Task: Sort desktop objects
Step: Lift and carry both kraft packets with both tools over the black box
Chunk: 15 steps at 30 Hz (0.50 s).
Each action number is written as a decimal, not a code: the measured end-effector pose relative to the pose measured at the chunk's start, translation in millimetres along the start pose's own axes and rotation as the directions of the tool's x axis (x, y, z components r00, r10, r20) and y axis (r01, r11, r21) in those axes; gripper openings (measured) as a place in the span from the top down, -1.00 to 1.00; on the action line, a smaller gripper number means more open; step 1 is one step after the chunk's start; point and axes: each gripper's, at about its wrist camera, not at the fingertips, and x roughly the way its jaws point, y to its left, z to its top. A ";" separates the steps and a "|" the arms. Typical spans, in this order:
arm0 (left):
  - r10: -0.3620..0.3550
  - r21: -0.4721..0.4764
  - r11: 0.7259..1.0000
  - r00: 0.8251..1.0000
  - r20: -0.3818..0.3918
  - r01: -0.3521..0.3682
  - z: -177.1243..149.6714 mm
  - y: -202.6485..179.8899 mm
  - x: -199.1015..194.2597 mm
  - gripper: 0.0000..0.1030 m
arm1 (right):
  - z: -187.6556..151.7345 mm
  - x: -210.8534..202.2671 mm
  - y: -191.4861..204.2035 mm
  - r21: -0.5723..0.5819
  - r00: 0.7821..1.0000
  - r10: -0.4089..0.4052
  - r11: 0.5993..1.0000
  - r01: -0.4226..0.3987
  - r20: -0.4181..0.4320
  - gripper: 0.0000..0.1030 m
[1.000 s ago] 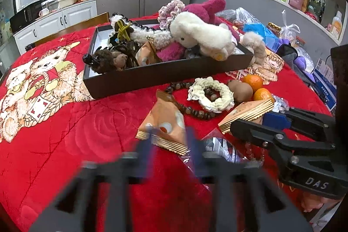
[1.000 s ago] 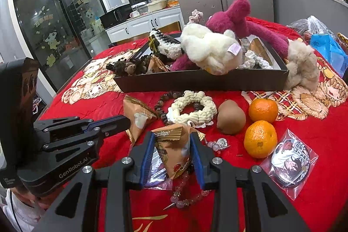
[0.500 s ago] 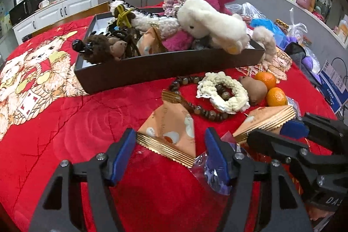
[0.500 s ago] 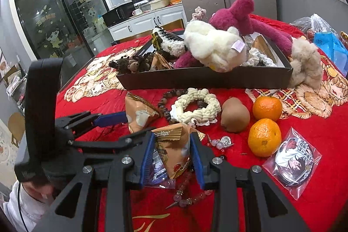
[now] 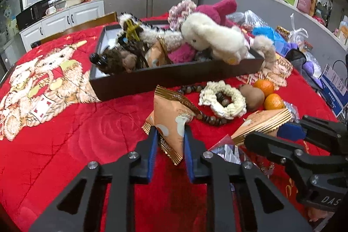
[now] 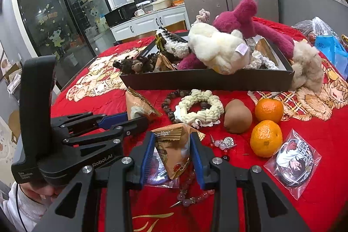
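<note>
An orange snack packet (image 5: 171,114) stands tipped up on the red tablecloth. My left gripper (image 5: 169,134) is closing on it, and both blue pads press its lower sides. The right wrist view shows that same left gripper (image 6: 136,119) on its packet (image 6: 139,105). A second orange snack packet (image 6: 171,145) sits between the fingers of my right gripper (image 6: 172,134), which is shut on it; the left wrist view has this packet (image 5: 265,121) and the right gripper (image 5: 267,133) at the right. Behind stands a black tray (image 5: 174,77) piled with plush toys.
In front of the tray lie a cream scrunchie (image 6: 200,108), a brown bead string (image 6: 168,101), a brown fruit (image 6: 238,119) and two oranges (image 6: 266,138). A bagged badge (image 6: 293,162) and pink beads (image 6: 191,197) lie nearer. Bags crowd the table's right side (image 5: 267,36).
My left gripper came forward around the orange packet and its jaws narrowed onto it, tipping the packet upright. The right gripper stayed still, holding its packet.
</note>
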 end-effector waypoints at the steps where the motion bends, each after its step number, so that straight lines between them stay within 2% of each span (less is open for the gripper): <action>1: -0.005 -0.003 1.000 1.000 0.011 0.005 0.9 0.8 -4.1 0.56 | 0.2 -1.2 1.1 -0.004 1.000 0.002 1.000 -0.002 0.004 0.35; 8: -0.008 0.001 1.000 0.997 0.078 0.008 6.1 -1.9 -26.7 0.56 | 2.0 -11.5 5.9 -0.015 0.999 0.021 1.000 -0.020 0.043 0.35; 15: 0.030 0.011 0.999 0.997 0.070 -0.031 3.0 -7.1 -26.0 0.55 | 2.2 -12.8 9.1 -0.009 0.998 0.017 1.000 -0.017 0.060 0.35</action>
